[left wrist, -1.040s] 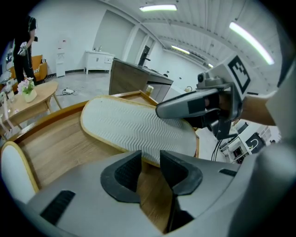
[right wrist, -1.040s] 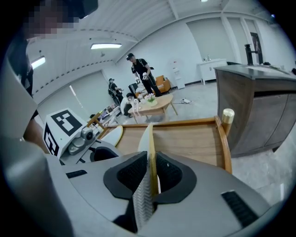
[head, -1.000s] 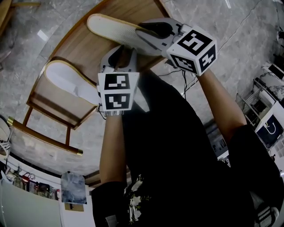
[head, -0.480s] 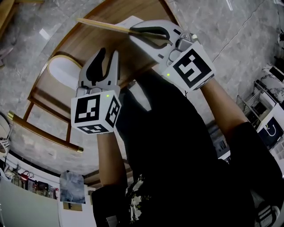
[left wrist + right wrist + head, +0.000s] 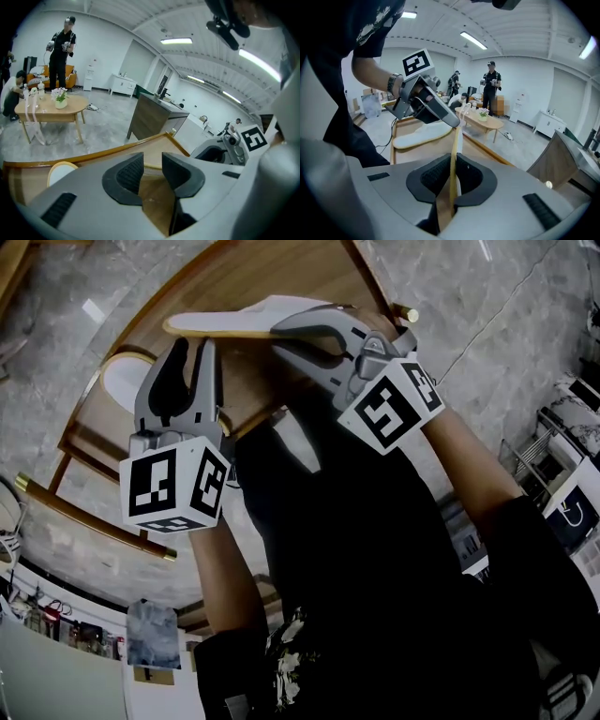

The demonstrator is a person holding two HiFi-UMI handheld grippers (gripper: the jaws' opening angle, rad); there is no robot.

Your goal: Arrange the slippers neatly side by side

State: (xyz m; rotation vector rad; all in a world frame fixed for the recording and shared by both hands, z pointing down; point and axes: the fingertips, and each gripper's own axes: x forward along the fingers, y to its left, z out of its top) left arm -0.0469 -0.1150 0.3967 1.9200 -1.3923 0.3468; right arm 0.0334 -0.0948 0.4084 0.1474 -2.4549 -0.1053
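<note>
My right gripper (image 5: 453, 164) has just been closing and pinches one slipper (image 5: 454, 140) by its sole, held edge-on over the desk (image 5: 272, 277) at the top centre of the head view. My left gripper (image 5: 153, 170) stands partly open with nothing between its jaws. The other slipper (image 5: 120, 385) lies flat on the desk at the upper left, apart from the first, so I judge the job about half done: the lifted one must be laid beside its mate and squared up.

The slipper (image 5: 234, 320) is white, tan-edged; table (image 5: 272, 273) brown wood; floor (image 5: 525, 296) veined grey; left gripper (image 5: 192, 343) and right gripper (image 5: 279, 332) grey with black pads (image 5: 169, 382) and black-and-white marker cubes (image 5: 173, 486).
</note>
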